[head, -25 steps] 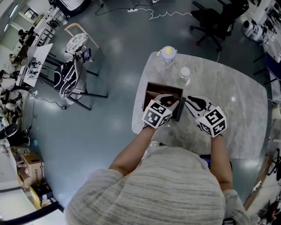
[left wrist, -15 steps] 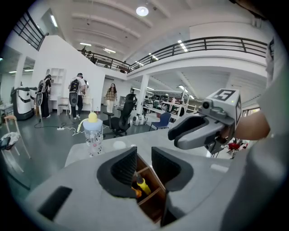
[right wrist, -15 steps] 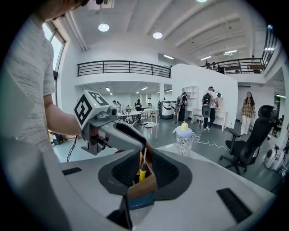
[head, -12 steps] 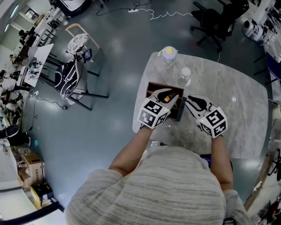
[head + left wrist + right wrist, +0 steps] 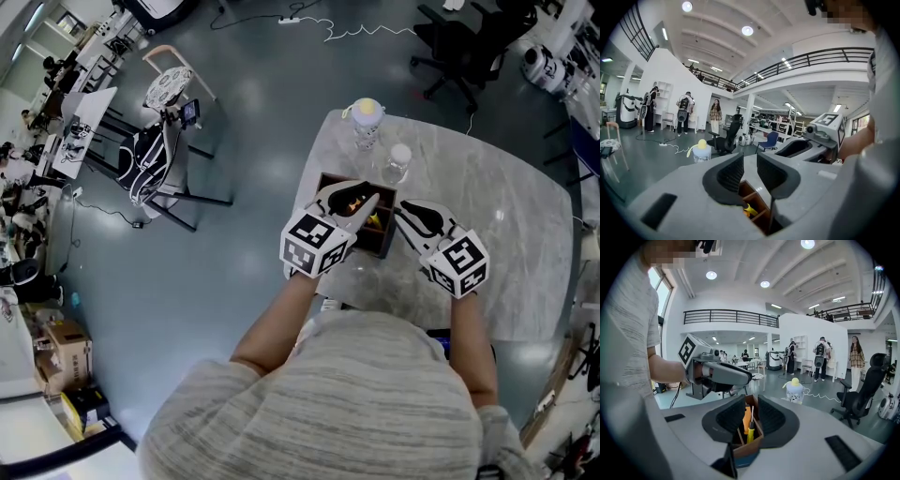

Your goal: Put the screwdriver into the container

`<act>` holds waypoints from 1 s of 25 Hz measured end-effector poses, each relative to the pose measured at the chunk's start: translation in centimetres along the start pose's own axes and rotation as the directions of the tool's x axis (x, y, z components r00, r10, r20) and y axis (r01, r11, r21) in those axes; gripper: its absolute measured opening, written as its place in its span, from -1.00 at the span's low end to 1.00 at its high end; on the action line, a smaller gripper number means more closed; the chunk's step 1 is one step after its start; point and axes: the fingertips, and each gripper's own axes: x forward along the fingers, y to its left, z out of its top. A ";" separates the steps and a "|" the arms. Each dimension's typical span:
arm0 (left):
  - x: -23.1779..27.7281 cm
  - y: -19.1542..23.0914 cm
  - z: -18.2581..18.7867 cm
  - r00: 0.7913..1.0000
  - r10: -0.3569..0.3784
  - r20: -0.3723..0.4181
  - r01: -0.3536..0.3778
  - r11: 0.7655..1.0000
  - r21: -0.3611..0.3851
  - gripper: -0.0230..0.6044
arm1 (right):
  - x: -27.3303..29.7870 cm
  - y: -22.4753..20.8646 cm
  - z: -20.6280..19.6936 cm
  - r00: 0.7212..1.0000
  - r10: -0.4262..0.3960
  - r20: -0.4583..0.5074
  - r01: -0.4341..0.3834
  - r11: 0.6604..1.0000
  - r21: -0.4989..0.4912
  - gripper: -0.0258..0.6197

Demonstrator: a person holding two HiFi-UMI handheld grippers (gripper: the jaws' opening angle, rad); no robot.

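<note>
A brown wooden container (image 5: 328, 183) with partitions stands on the marble table (image 5: 506, 225). In it, upright, is a yellow-handled screwdriver (image 5: 750, 430), which also shows low under the jaws in the left gripper view (image 5: 751, 209). My left gripper (image 5: 354, 199) hovers over the container's left part. Its jaws stand a narrow gap apart with nothing between them (image 5: 750, 171). My right gripper (image 5: 401, 217) is at the container's right edge. In the right gripper view its jaws (image 5: 751, 414) close on the container's wall (image 5: 749, 448).
A clear bottle with a yellow cap (image 5: 366, 120) and a smaller white-capped bottle (image 5: 397, 161) stand just behind the container. The table's left edge (image 5: 298, 234) runs close to the container. Chairs and people are on the floor beyond.
My left gripper has drawn back to the left and tilted up over the container. The right gripper has not moved.
</note>
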 end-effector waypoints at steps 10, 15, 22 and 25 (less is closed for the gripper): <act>-2.7 0.6 -0.8 0.991 -0.016 0.135 0.021 0.999 -0.040 -0.83 | -0.3 1.1 0.2 1.000 0.013 0.018 -0.012 1.000 -0.004 -0.71; -3.9 -0.2 -2.2 0.982 -0.058 0.182 0.071 0.995 -0.068 -0.88 | -0.2 1.9 -0.1 0.999 0.030 0.022 -0.031 0.999 0.028 -0.77; -5.1 -1.1 -3.7 0.978 -0.100 0.185 0.111 0.993 -0.046 -0.88 | 0.6 3.8 -0.3 0.998 0.062 0.013 -0.062 0.998 0.021 -0.84; -5.2 -1.4 -4.6 0.980 -0.110 0.169 0.119 0.992 -0.046 -0.88 | 1.0 4.3 -0.4 0.997 0.079 0.016 -0.079 0.996 0.032 -0.87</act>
